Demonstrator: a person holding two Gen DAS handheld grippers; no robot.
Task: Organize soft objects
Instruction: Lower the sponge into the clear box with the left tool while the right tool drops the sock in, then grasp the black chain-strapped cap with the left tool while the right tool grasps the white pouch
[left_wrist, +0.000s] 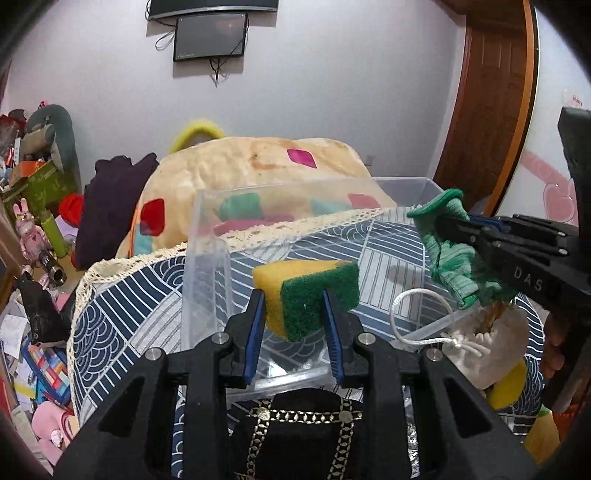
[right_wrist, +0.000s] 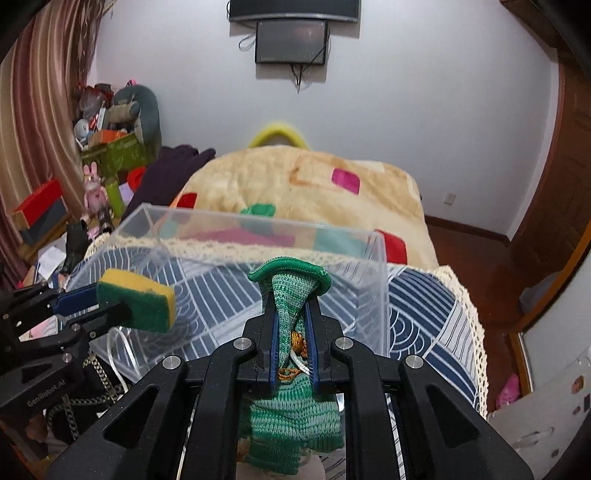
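Note:
My left gripper (left_wrist: 293, 297) is shut on a yellow and green sponge (left_wrist: 308, 295) and holds it above the near edge of a clear plastic bin (left_wrist: 207, 258). My right gripper (right_wrist: 290, 308) is shut on a green knitted pouch (right_wrist: 291, 295) above the bin's near wall (right_wrist: 369, 295). The pouch hangs down under the fingers. In the left wrist view the right gripper (left_wrist: 448, 225) comes in from the right with the pouch (left_wrist: 452, 251). In the right wrist view the left gripper (right_wrist: 110, 301) holds the sponge (right_wrist: 136, 301) at the left.
The bin stands on a blue and white patterned cloth (left_wrist: 122, 317). A white drawstring bag (left_wrist: 487, 347), a yellow object (left_wrist: 511, 387) and a black bag with gold chain trim (left_wrist: 295, 435) lie near the bin's front. A beige blanket (right_wrist: 295, 184) lies behind.

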